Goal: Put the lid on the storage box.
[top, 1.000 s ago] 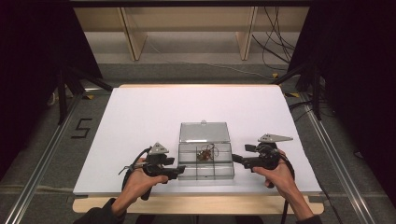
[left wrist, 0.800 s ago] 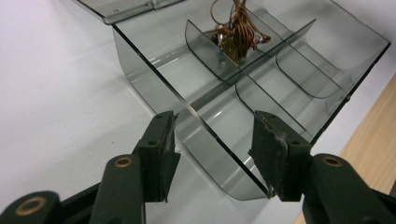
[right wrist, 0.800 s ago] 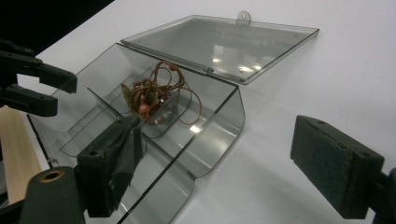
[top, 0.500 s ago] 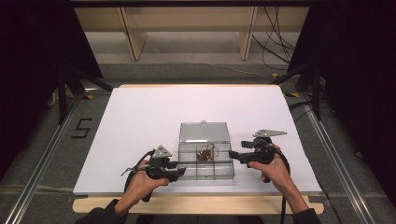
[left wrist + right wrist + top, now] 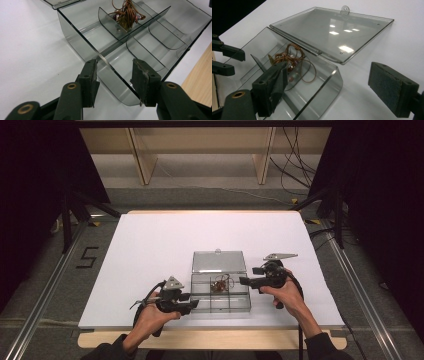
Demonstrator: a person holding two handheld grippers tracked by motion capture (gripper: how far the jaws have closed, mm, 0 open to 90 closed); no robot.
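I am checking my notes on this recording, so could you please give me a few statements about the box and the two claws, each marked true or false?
1. The lid of the clear box lies open, flat on the white table. True.
2. The tangle of brown cord lies on the table beside the box. False: it sits inside one of the box's compartments.
3. The left claw has its jaws apart, one on each side of the box's wall. True.
4. The right claw is shut on the lid. False: its jaws stand wide open at the box's corner, apart from the lid.
5. Every compartment holds something. False: the compartments near the left claw are empty.
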